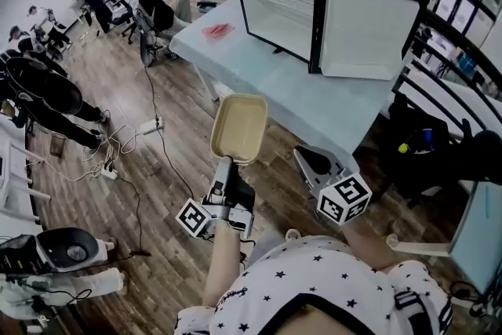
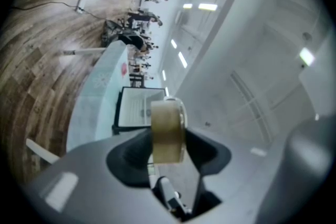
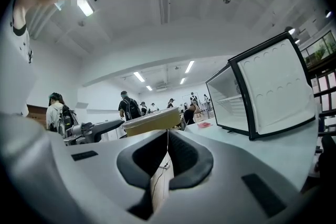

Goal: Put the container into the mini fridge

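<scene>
Container gripped, at table edge, fridge open

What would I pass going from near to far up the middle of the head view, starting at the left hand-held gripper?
Near to far: left hand-held gripper → container, tan, clamped in its jaws and held in the air → table, light blue → mini fridge, standing on the table with its door open.

The container juts forward from the left claw; past it stands the table — fridge on top, its door swung rightward. The right claw hangs just right of the left.
</scene>
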